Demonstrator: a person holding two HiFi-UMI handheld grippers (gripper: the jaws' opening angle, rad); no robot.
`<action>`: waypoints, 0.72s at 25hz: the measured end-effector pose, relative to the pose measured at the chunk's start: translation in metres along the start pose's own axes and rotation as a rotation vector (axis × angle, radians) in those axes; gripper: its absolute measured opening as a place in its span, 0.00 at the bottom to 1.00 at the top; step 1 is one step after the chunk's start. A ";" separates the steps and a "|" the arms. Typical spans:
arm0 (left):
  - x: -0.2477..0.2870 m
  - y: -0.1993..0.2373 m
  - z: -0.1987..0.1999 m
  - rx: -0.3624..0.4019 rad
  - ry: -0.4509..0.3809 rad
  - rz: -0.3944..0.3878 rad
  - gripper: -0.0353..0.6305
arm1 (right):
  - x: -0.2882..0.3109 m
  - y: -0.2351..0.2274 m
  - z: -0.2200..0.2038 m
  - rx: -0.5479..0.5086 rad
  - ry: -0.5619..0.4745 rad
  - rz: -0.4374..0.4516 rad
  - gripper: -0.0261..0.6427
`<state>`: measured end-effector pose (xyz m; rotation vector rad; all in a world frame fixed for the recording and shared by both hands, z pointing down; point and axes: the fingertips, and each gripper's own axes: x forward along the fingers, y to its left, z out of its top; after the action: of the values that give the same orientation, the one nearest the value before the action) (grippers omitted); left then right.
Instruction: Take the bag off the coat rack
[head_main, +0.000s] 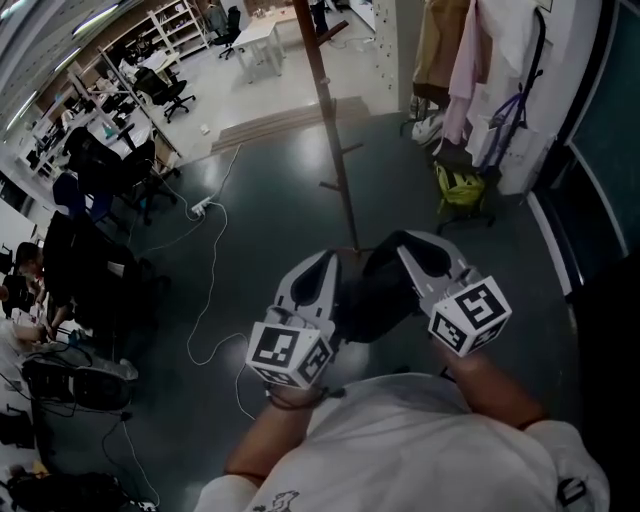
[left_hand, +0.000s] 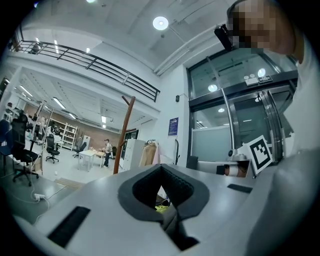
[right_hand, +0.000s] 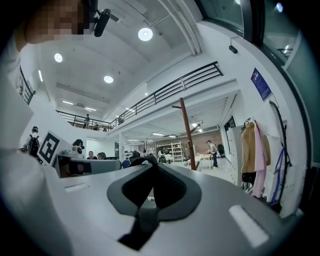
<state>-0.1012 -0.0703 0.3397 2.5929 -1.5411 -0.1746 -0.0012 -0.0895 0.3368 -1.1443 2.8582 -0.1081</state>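
Observation:
A black bag (head_main: 375, 295) hangs between my two grippers, close to my chest and over the dark floor. My right gripper (head_main: 405, 245) is shut on it. In the right gripper view a black strap (right_hand: 136, 160) arcs over the jaw tips (right_hand: 150, 161), and dark fabric (right_hand: 167, 187) fills the gap behind them. My left gripper (head_main: 325, 262) sits beside the bag; its jaw tips (left_hand: 160, 166) meet and nothing shows between them. The brown wooden coat rack (head_main: 333, 150) stands just ahead with bare pegs, and its pole also shows in each gripper view (left_hand: 124, 135) (right_hand: 187, 132).
Clothes (head_main: 455, 60) hang on a second rack at the back right, above a yellow-green bag (head_main: 458, 185). A white power strip with its cable (head_main: 200, 207) lies on the floor to the left. Office chairs (head_main: 150, 170) and desks fill the left side. Glass doors (left_hand: 235, 125) stand at the right.

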 end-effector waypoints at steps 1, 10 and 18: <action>-0.008 0.001 0.000 0.000 0.001 -0.004 0.06 | -0.001 0.007 -0.001 0.000 -0.001 -0.006 0.07; -0.088 0.011 0.007 0.019 0.013 -0.026 0.06 | -0.017 0.088 -0.007 -0.007 0.008 -0.037 0.07; -0.140 0.008 -0.010 0.003 0.030 -0.026 0.06 | -0.039 0.142 -0.029 0.007 0.021 -0.048 0.07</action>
<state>-0.1727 0.0492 0.3565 2.6061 -1.5000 -0.1355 -0.0733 0.0410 0.3544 -1.2174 2.8469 -0.1325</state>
